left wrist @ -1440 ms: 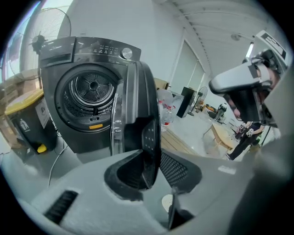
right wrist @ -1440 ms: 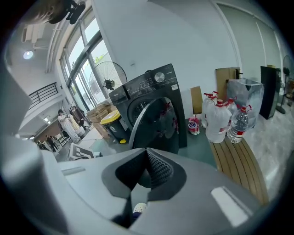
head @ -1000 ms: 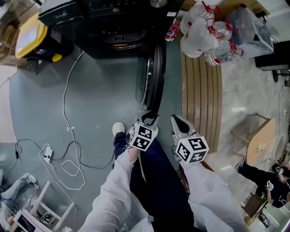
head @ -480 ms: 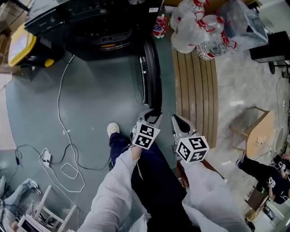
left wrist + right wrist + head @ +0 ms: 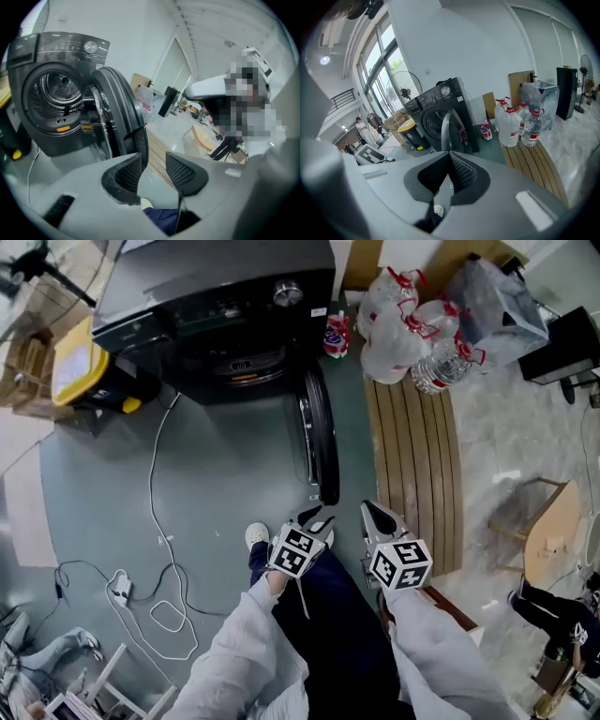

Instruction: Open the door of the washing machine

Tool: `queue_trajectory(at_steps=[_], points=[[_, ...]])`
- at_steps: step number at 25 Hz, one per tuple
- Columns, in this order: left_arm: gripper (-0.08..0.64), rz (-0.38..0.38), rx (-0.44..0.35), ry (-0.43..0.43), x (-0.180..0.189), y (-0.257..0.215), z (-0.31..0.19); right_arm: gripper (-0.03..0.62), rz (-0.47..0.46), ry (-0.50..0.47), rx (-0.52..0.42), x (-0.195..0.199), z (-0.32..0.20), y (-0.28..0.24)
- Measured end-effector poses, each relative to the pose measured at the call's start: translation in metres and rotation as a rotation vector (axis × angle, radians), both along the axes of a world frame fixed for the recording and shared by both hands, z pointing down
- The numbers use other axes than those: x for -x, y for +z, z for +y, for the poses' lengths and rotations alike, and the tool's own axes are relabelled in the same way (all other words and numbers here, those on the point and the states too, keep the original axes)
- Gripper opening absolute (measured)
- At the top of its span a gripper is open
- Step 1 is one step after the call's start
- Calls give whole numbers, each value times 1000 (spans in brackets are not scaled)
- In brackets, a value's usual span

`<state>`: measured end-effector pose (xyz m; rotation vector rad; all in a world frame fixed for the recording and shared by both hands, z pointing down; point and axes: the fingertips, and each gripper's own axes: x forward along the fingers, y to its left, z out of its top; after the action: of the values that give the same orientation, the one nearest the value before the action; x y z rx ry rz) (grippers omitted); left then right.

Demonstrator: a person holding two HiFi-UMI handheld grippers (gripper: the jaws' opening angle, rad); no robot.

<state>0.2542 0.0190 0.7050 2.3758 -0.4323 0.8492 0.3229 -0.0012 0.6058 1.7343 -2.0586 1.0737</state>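
Note:
The black front-loading washing machine [image 5: 225, 296] stands at the top of the head view. Its round door [image 5: 321, 442] is swung wide open, edge-on toward me, and the drum [image 5: 239, 362] shows. My left gripper [image 5: 314, 517] hangs just short of the door's near edge, apart from it. In the left gripper view the door [image 5: 112, 103] lies beyond the left gripper [image 5: 152, 157], whose jaws are opening with only floor between them. My right gripper [image 5: 377, 514] sits to the right of the door, its tips together and holding nothing. The right gripper view shows that gripper [image 5: 450, 157] and the door [image 5: 452, 129] farther off.
A slatted wooden platform [image 5: 412, 456] runs right of the door, with large water bottles [image 5: 403, 329] at its far end. A yellow-lidded bin [image 5: 80, 357] stands left of the machine. A white cable [image 5: 155, 512] trails to a power strip [image 5: 119, 589]. My shoe [image 5: 256, 535] is below the door.
The left gripper was at the door's near edge; it has come off it and its jaws have widened. Both grippers have drawn back from the door.

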Motion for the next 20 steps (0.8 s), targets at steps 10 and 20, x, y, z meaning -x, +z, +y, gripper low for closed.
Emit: queue_trajectory(at_steps=[10,20], points=[[133,70,-57,-260,82,-126,-31,11,-46,-94,-86,37,-10,-96],[-2,144,-289,-502,145,-246,-64,11,14,-185,-270,45,-11,-186]])
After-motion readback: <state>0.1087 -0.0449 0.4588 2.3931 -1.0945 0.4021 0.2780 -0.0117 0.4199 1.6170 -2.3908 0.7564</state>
